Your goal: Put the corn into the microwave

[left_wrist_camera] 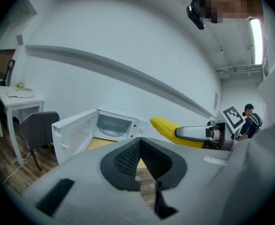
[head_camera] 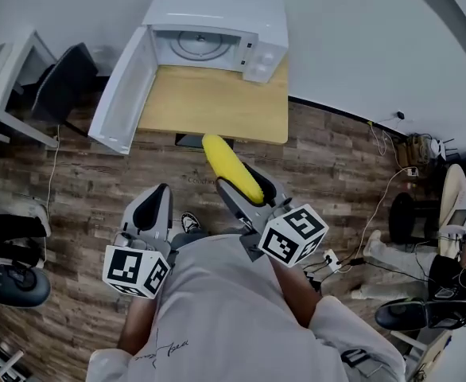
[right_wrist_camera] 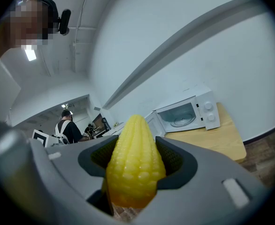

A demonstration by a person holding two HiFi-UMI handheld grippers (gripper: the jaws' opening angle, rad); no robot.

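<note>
A yellow corn cob (head_camera: 231,168) sticks out forward from my right gripper (head_camera: 250,188), which is shut on its thick end. In the right gripper view the corn (right_wrist_camera: 133,165) fills the space between the dark pads. The corn hangs over the floor, just short of the near edge of the wooden table (head_camera: 217,106). On the table's far side stands the white microwave (head_camera: 217,10), its door (head_camera: 122,90) swung open to the left and its glass turntable (head_camera: 201,44) bare. My left gripper (head_camera: 149,212) is held lower left of the corn, shut with nothing in it.
Left of the table are a dark chair (head_camera: 62,82) and a white desk (head_camera: 2,70). Cables (head_camera: 384,189) and shoes lie on the wooden floor at the right. A person (right_wrist_camera: 69,128) stands far off in the background.
</note>
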